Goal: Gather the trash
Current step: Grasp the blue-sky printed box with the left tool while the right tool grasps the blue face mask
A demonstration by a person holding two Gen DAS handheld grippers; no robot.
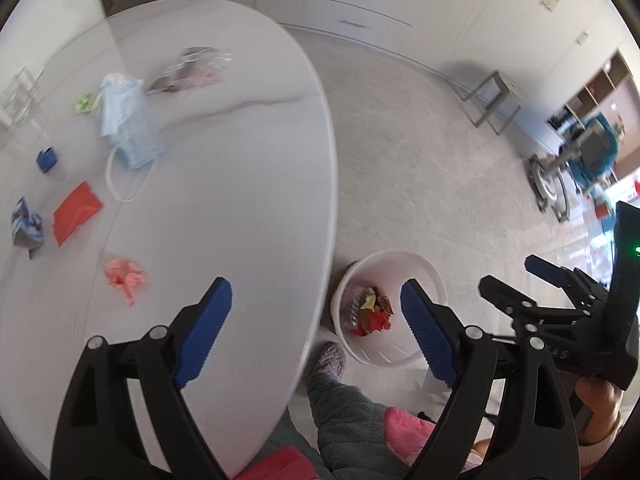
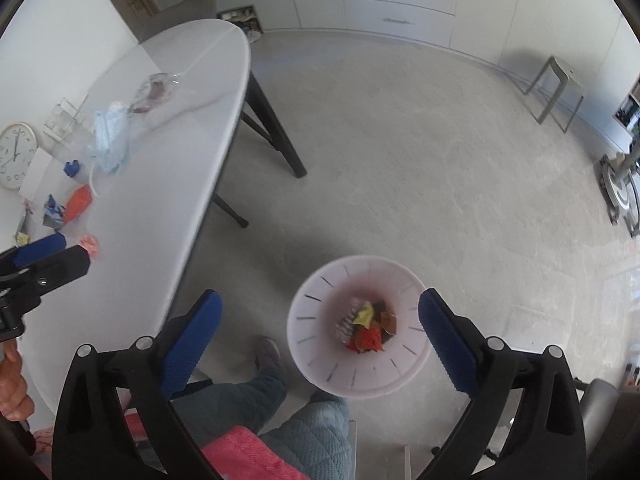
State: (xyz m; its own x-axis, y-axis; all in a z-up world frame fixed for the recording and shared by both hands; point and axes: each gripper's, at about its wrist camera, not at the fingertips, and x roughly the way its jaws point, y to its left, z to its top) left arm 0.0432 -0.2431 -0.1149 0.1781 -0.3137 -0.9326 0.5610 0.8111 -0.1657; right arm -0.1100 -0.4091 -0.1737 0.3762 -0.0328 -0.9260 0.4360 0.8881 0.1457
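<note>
1. Left wrist view: the left gripper [image 1: 316, 312] hung wide and empty above the table [image 1: 240, 208] edge. Seven scraps lay on the table, among them one face mask [image 1: 124, 124], one red wrapper [image 1: 76, 212] and one pink wad [image 1: 126, 280].
2. Right wrist view: the right gripper [image 2: 320, 326] gaped wide, holding nothing, over one white bin [image 2: 320, 372] on the floor, which held several crumpled pieces.

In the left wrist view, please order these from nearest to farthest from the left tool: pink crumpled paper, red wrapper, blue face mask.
From the left tool:
1. Pink crumpled paper, just beyond its left finger.
2. Red wrapper, farther left.
3. Blue face mask, farthest up the table.
</note>
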